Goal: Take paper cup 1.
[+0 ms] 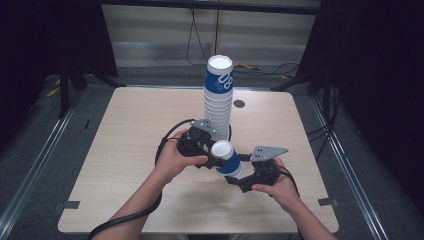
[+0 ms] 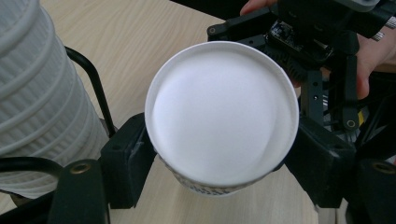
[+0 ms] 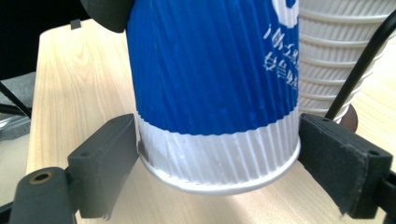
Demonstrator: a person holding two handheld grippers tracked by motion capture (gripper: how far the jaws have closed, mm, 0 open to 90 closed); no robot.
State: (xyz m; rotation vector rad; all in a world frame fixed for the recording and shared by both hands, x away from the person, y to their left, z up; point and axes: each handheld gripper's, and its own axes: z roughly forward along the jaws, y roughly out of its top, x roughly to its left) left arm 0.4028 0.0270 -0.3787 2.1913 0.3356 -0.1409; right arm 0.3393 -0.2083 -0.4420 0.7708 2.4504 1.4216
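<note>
Clamped jaws of the left gripper (image 1: 216,161) pinch a single blue-and-white paper cup (image 1: 227,159) near its closed white end, as the left gripper view shows: one black pad on each side of the round base. The cup is upside down, rim downward, and lifted clear of the wooden table (image 1: 125,150), just in front of the tall stack of inverted paper cups (image 1: 218,95) that stands toward the far middle of the tabletop.

Around the same cup's rim end, the right gripper (image 1: 235,179) has its jaws spread wide. In the right gripper view the pads flank the ribbed white band just above the rim; the left one lies at or just off the wall and the right one stands a little clear, so I judge this pair released, not gripping.

What the next move turns on: the cup's long axis runs roughly upright, tilted a little toward the person, with the left gripper high on it and the right gripper low. The left hand alone carries it, and the stack's top lies up and away from both.
</note>
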